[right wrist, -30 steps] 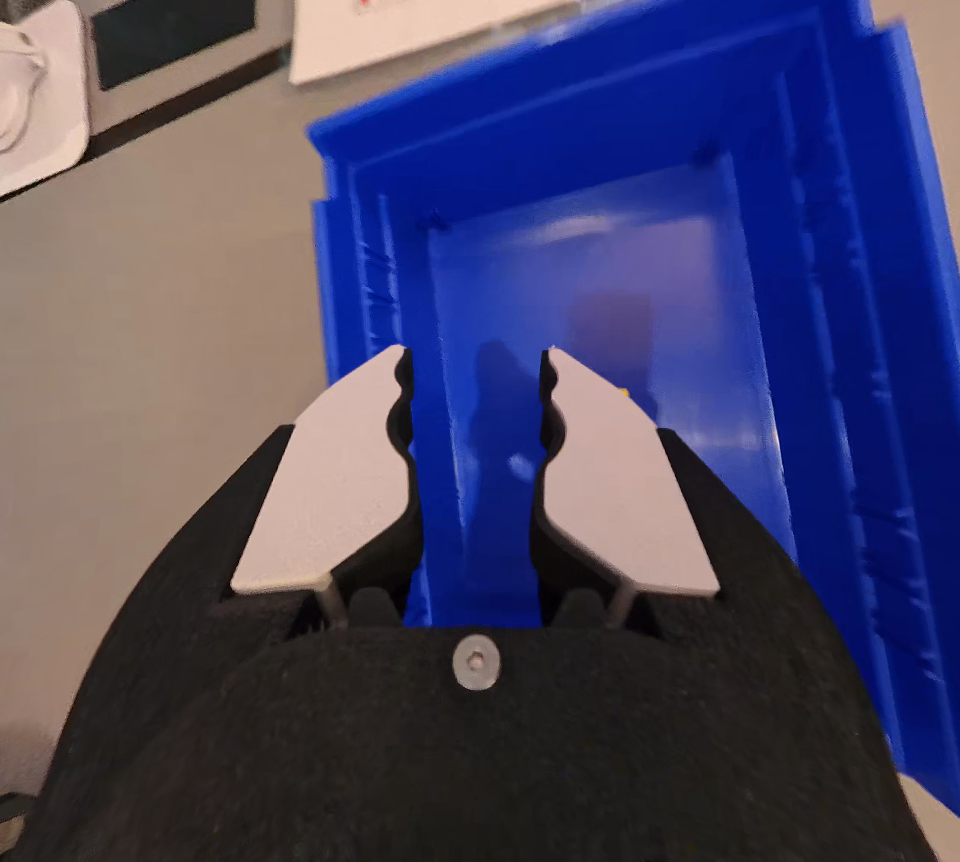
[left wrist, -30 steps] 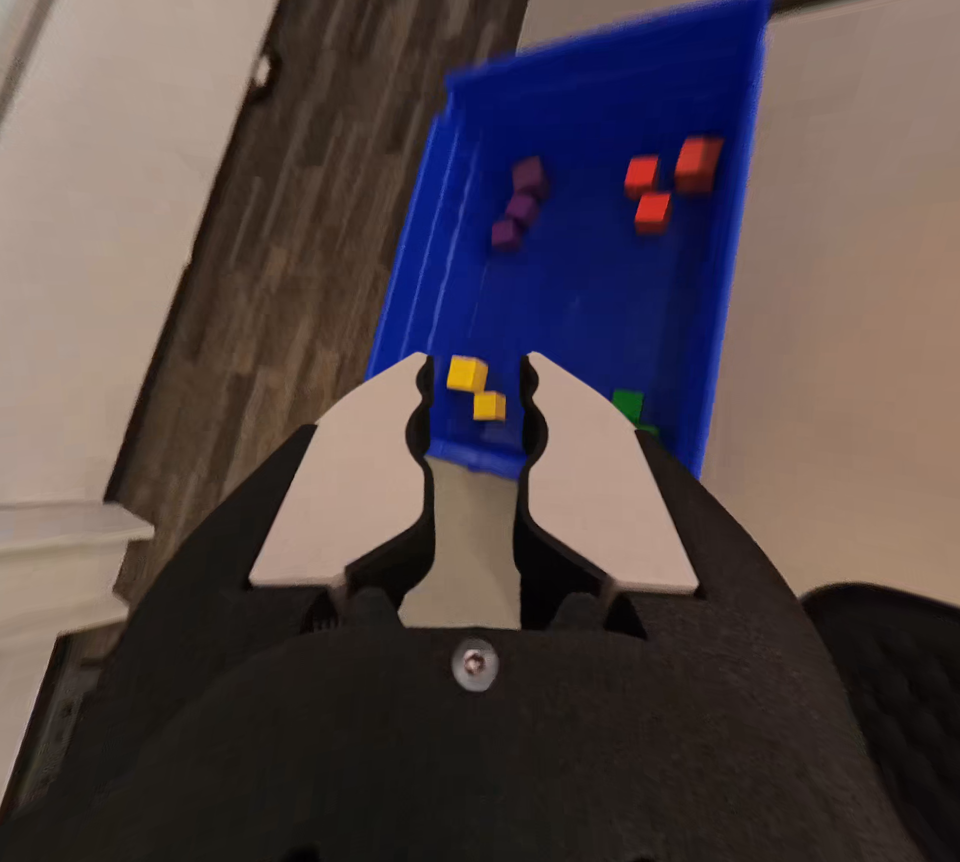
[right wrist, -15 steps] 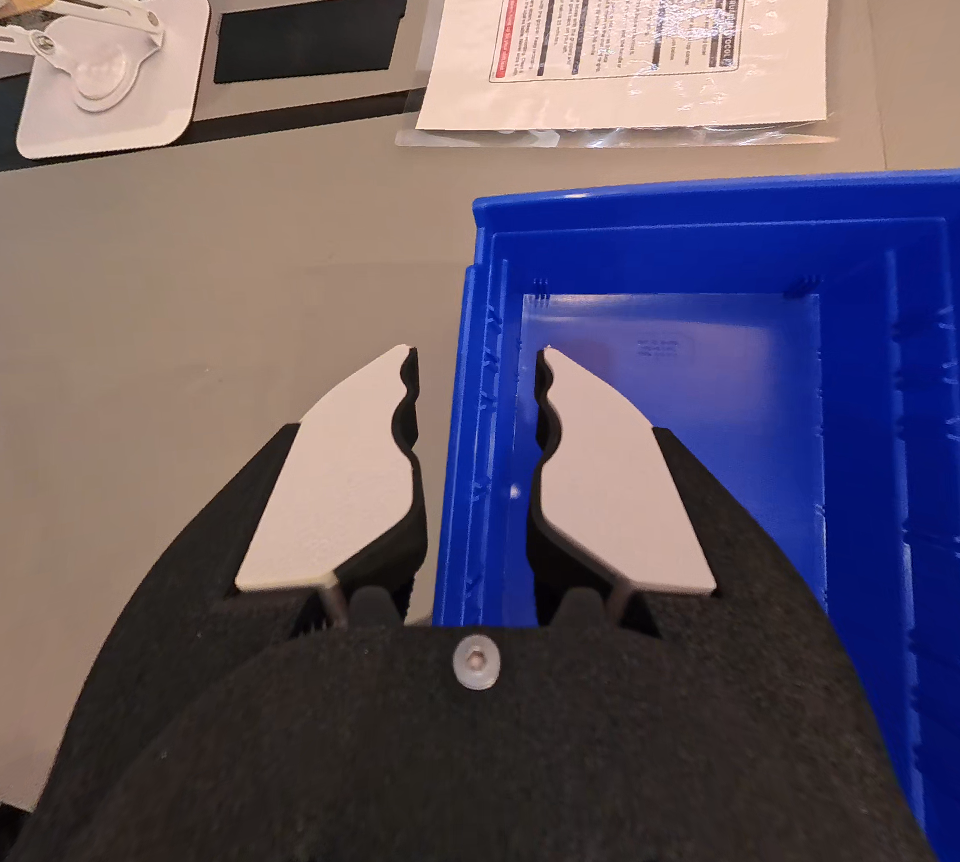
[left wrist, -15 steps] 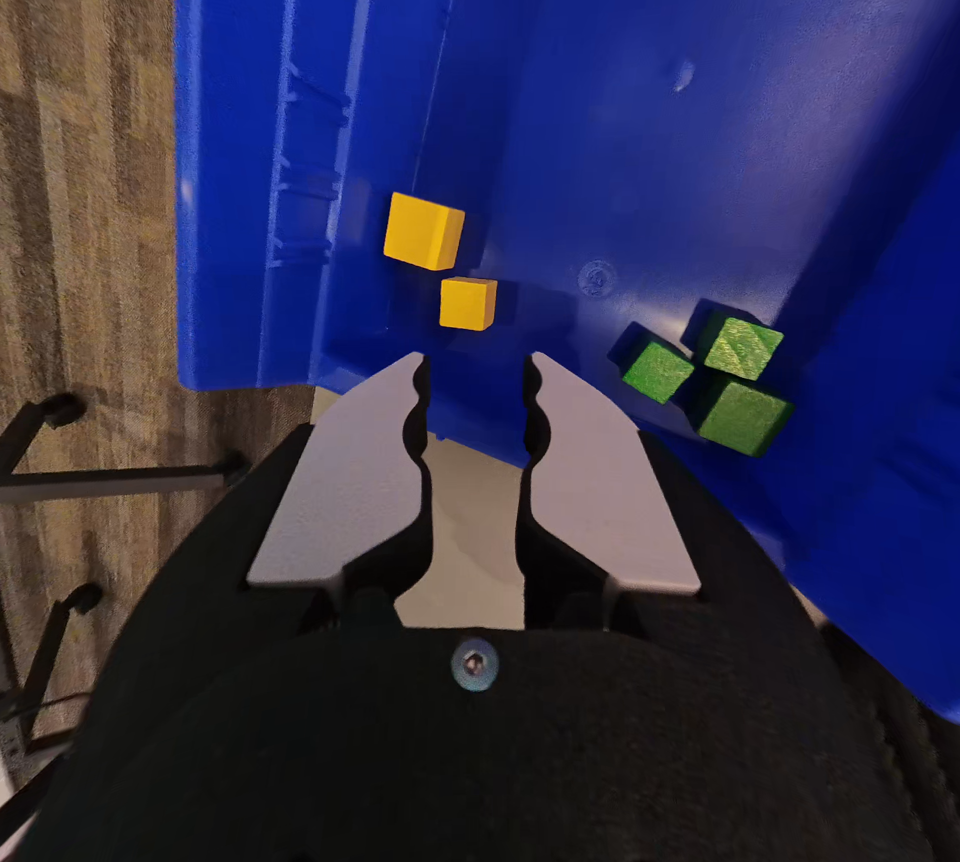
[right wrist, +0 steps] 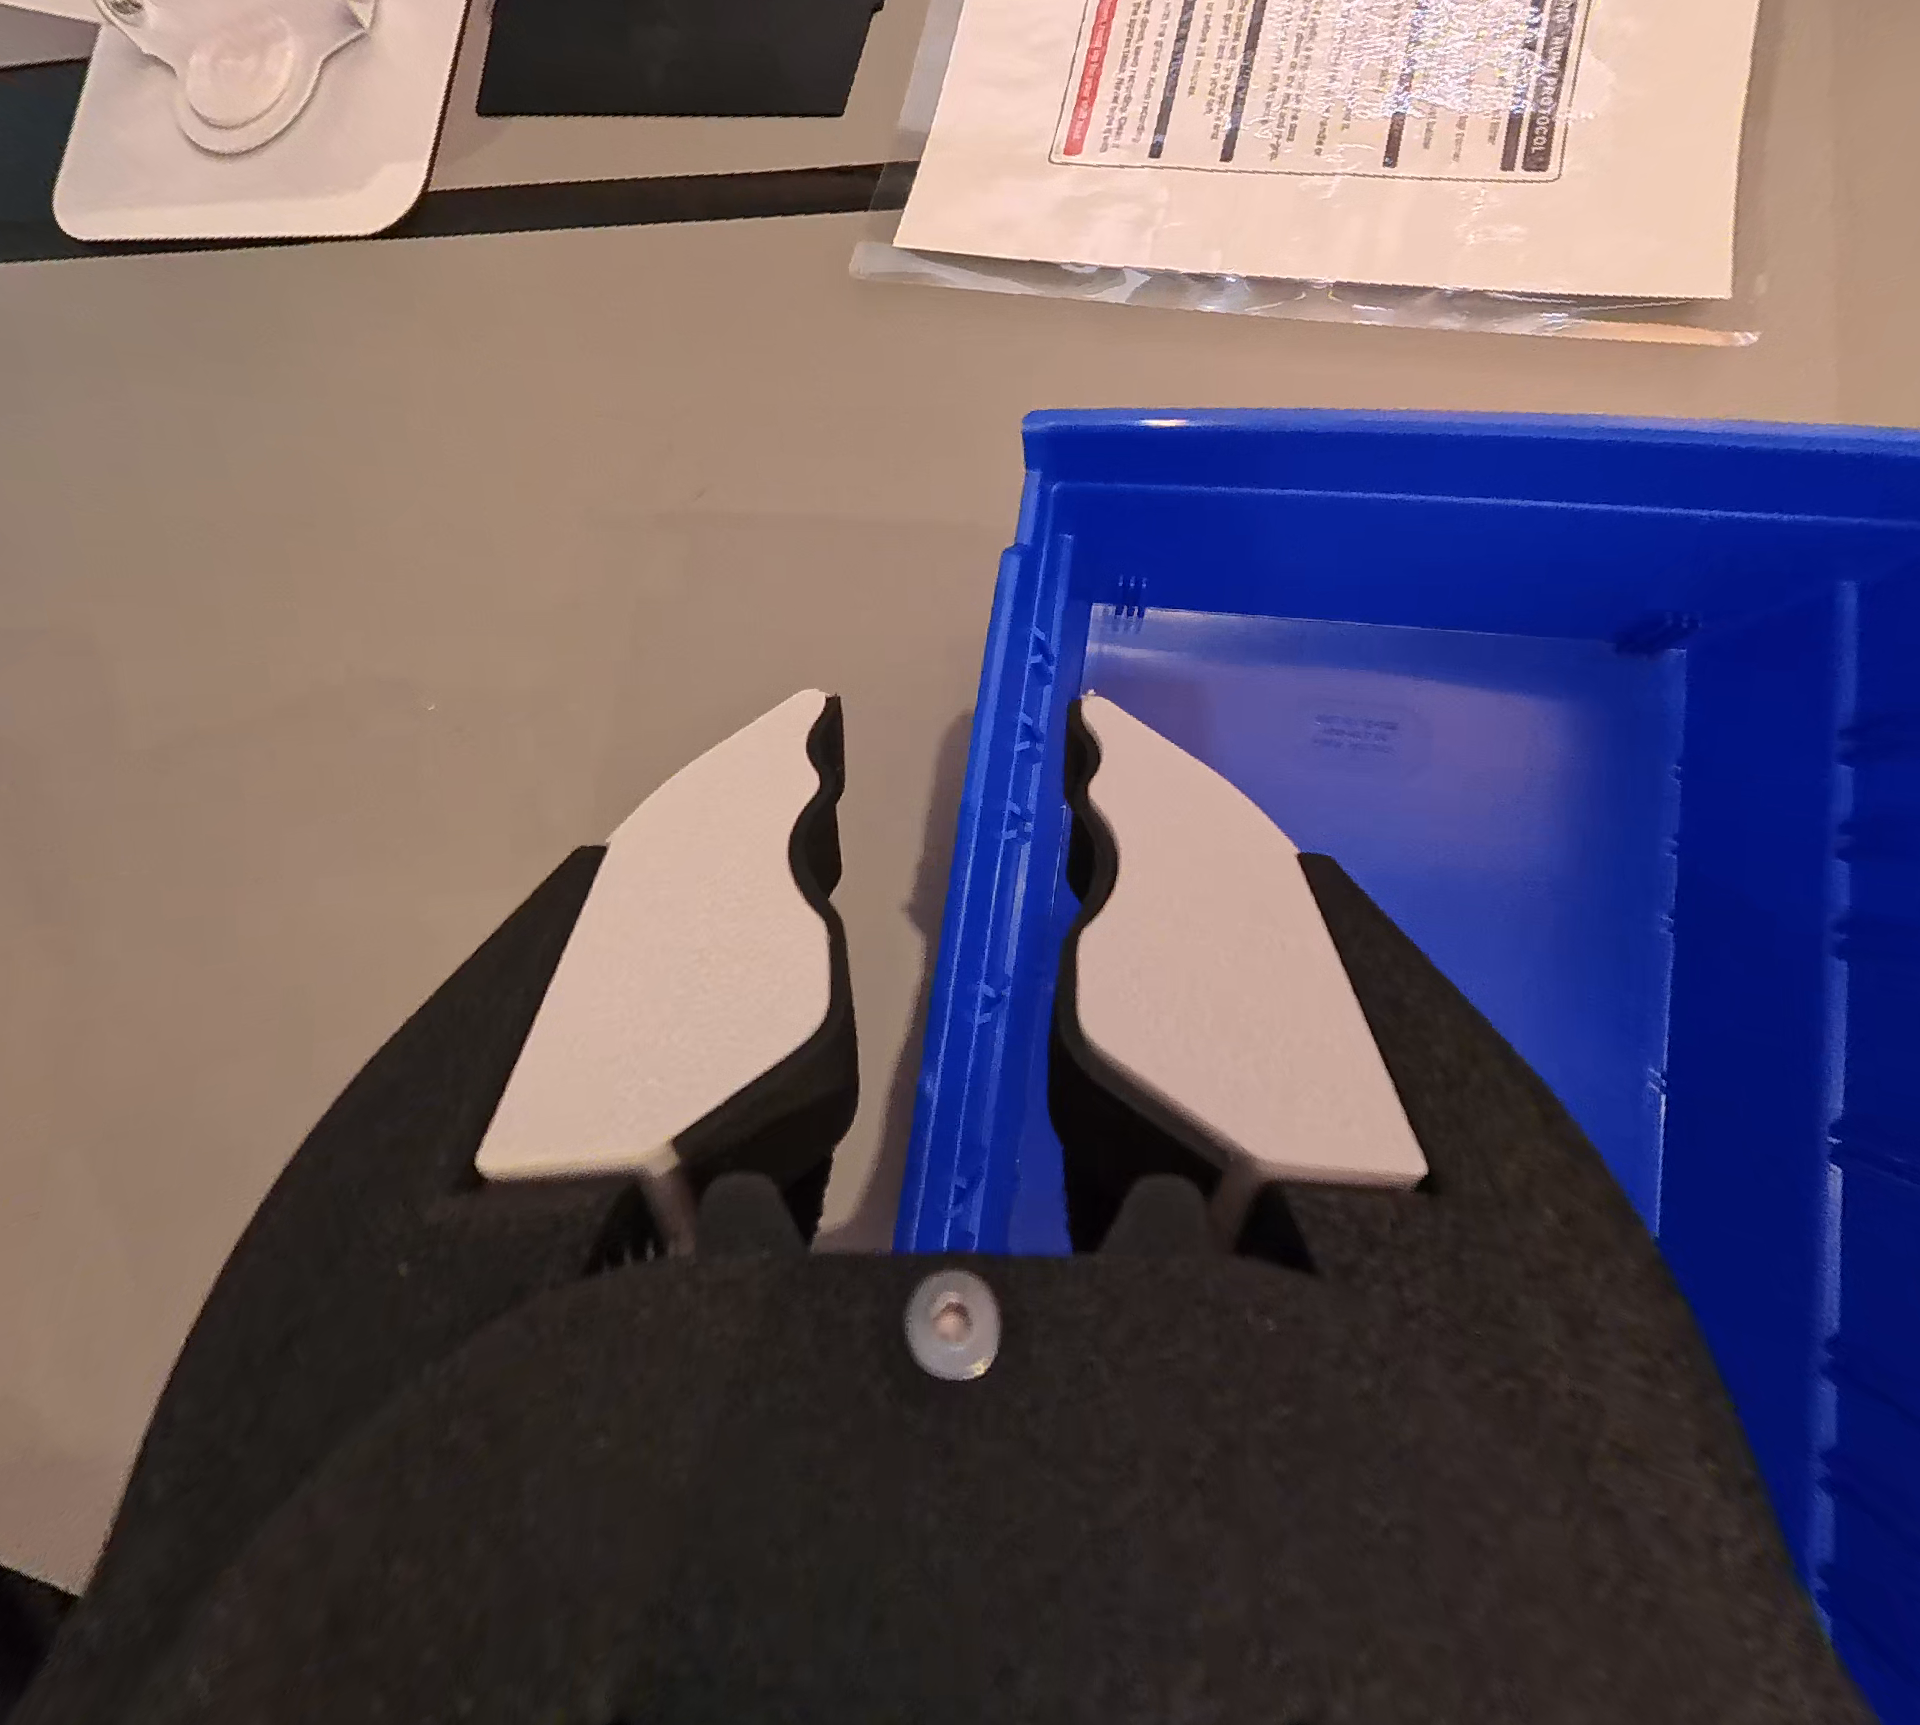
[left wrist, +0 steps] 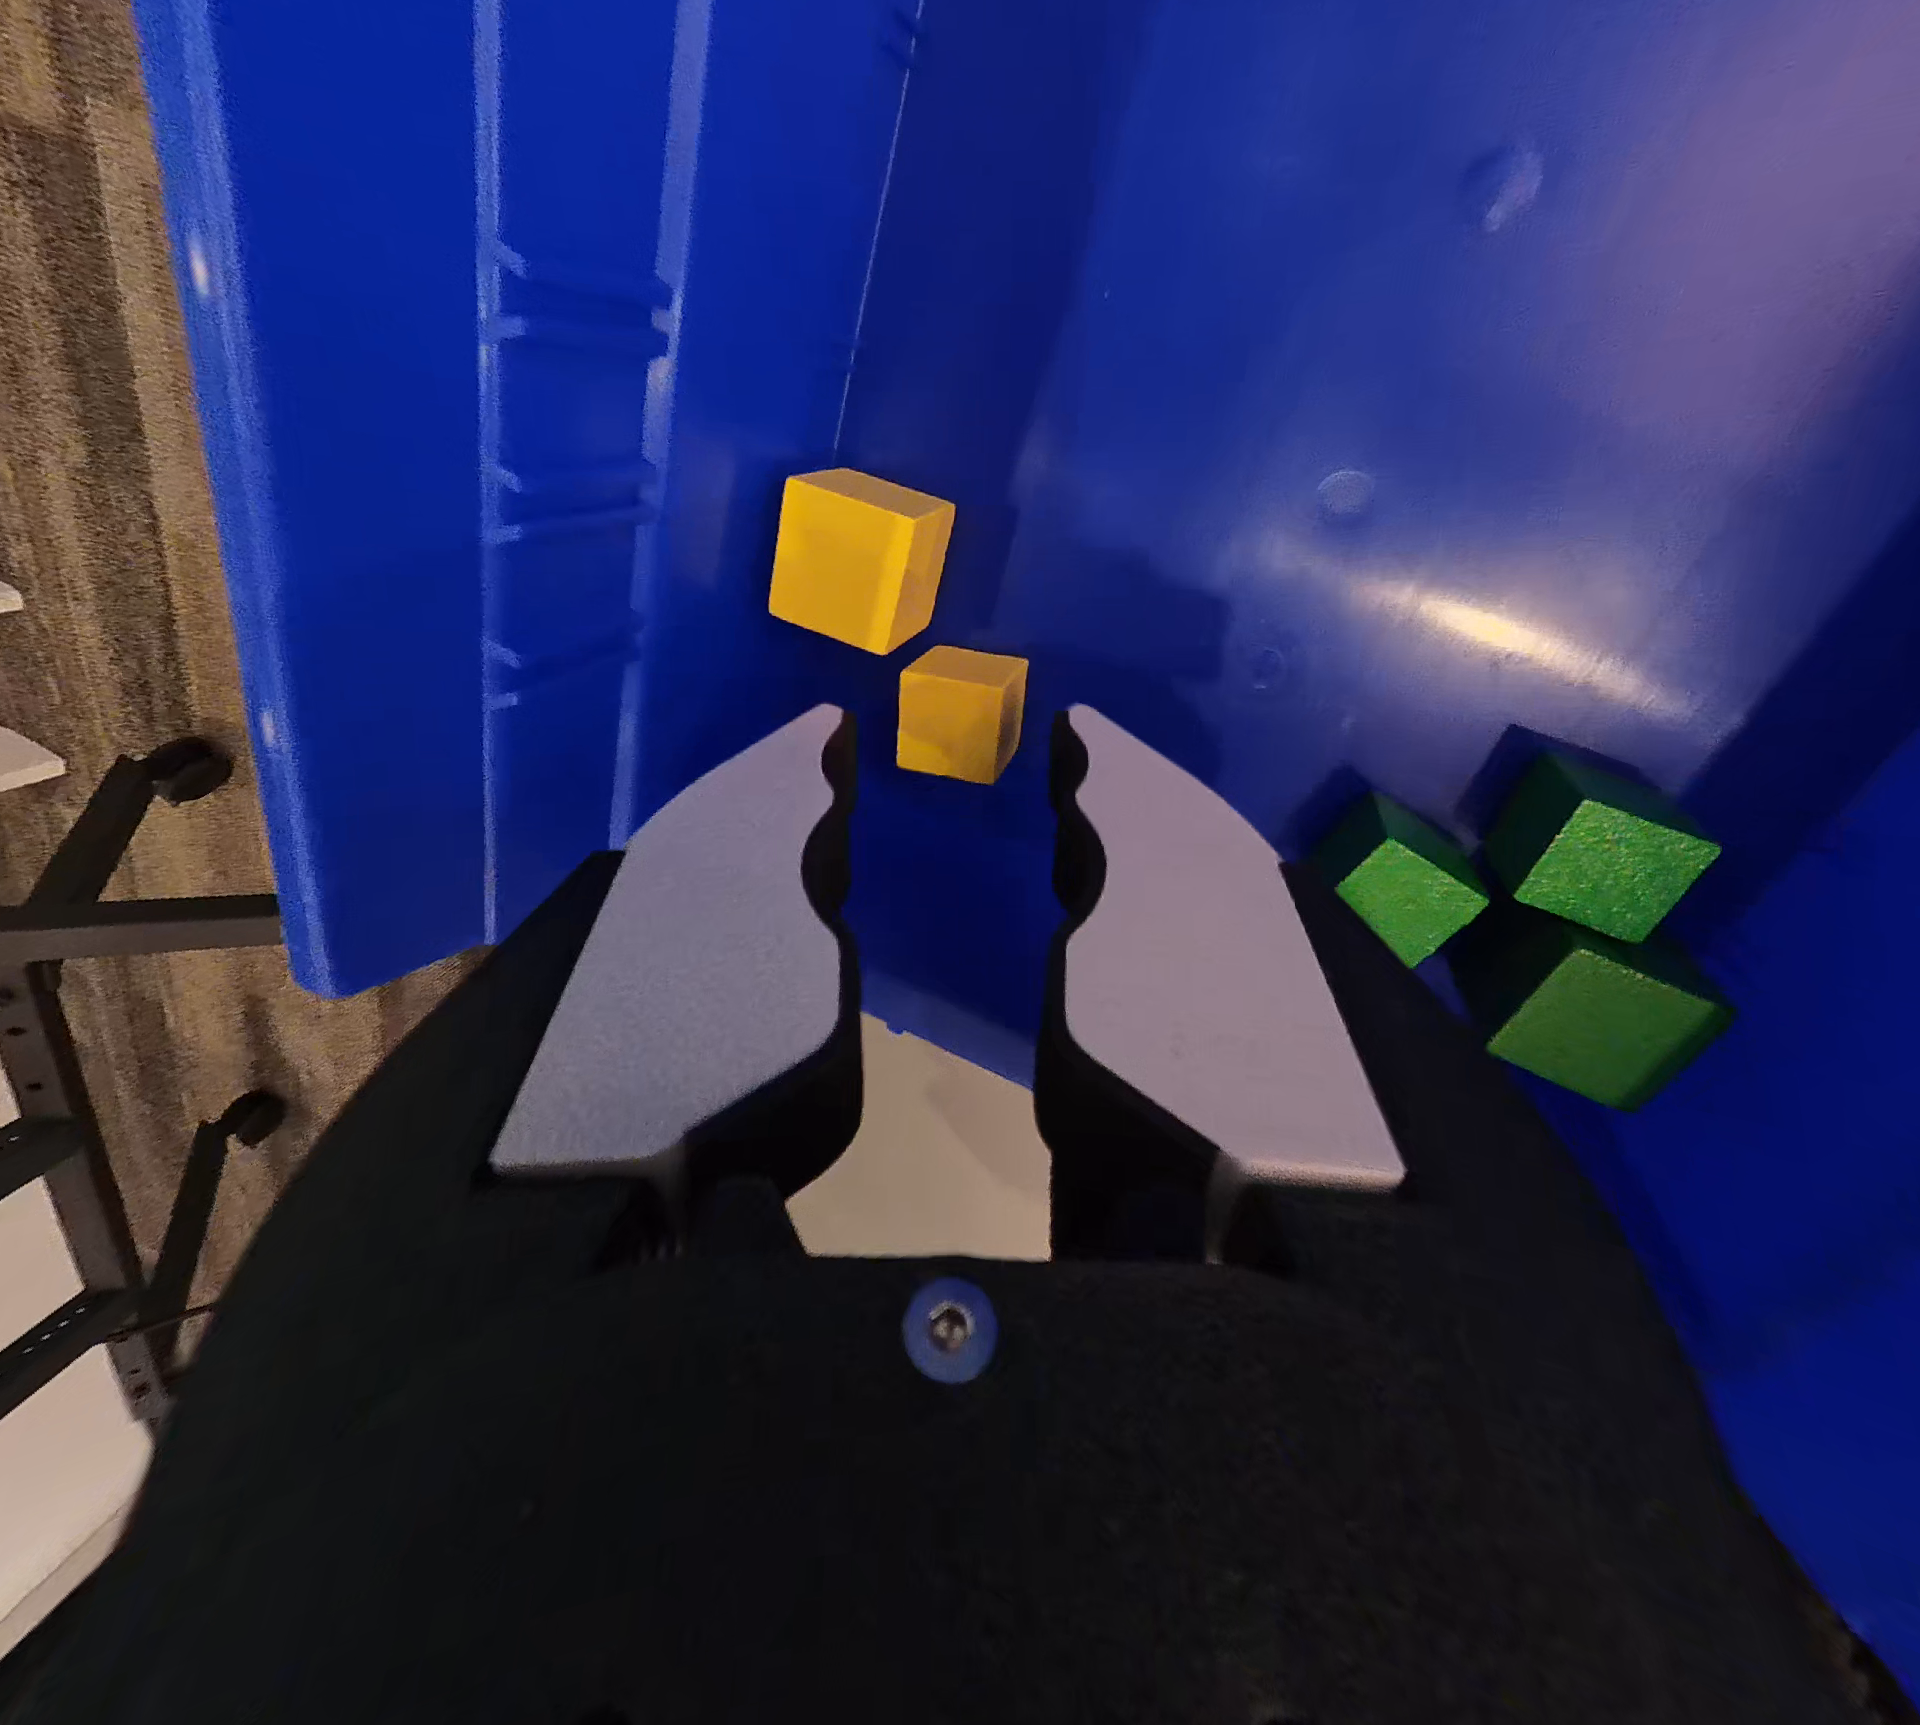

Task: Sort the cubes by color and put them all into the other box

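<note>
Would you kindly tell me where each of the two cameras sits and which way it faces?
Left wrist view: rides the left claw, looking down into a blue box at two yellow cubes and three green cubes; its open fingers show.
Right wrist view: rides the right claw, facing an empty blue box on a grey table; open fingers straddle its wall.
Shared: no object for certain.

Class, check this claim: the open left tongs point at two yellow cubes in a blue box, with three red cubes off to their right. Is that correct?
Not quite. The three cubes right of the yellow cubes are green, not red, as the left wrist view shows. The left tongs are indeed open, facing the blue box.
</note>
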A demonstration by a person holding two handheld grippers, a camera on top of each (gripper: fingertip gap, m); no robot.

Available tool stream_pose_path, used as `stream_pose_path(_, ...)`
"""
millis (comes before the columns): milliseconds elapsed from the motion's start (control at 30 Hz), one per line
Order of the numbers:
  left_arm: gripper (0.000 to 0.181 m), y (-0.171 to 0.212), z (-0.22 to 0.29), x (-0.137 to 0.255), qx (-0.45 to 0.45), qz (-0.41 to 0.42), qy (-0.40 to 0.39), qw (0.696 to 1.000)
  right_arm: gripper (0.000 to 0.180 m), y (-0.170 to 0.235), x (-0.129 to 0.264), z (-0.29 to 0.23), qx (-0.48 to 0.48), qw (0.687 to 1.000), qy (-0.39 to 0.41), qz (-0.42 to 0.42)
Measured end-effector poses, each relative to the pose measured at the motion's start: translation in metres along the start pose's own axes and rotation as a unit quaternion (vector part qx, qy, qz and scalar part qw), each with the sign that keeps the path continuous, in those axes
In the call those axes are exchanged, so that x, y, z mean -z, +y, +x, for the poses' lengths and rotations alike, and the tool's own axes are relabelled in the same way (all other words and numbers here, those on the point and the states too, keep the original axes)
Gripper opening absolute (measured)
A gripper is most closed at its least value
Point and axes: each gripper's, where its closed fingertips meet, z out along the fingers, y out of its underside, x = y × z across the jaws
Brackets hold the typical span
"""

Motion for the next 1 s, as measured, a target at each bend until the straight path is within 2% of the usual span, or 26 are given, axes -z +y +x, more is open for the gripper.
stream_pose_path(200,0.037,0.000,0.009,-0.016,-0.019,-0.049,0.008,0.999,0.039,-0.001,-0.003,-0.006,0.010,1.000,-0.004,-0.004)
stream_pose_path(267,0.028,0.000,0.010,-0.017,-0.024,-0.057,0.003,0.998,0.039,0.000,-0.004,-0.009,0.017,1.000,-0.005,-0.010)
stream_pose_path(633,0.021,-0.003,0.013,-0.007,-0.023,-0.031,0.022,0.999,0.037,-0.003,-0.004,-0.017,0.031,0.999,-0.009,-0.008)
stream_pose_path(867,0.021,-0.031,0.024,0.055,-0.033,0.110,0.041,0.993,0.036,-0.010,-0.003,-0.037,0.059,0.998,-0.024,0.000)
stream_pose_path(933,0.021,-0.044,0.035,0.083,-0.039,0.176,0.067,0.981,0.036,-0.013,-0.004,-0.045,0.072,0.997,-0.025,0.000)
stream_pose_path(1000,0.021,-0.061,0.058,0.124,-0.056,0.266,0.121,0.955,0.035,-0.019,-0.003,-0.064,0.097,0.994,-0.042,0.009)
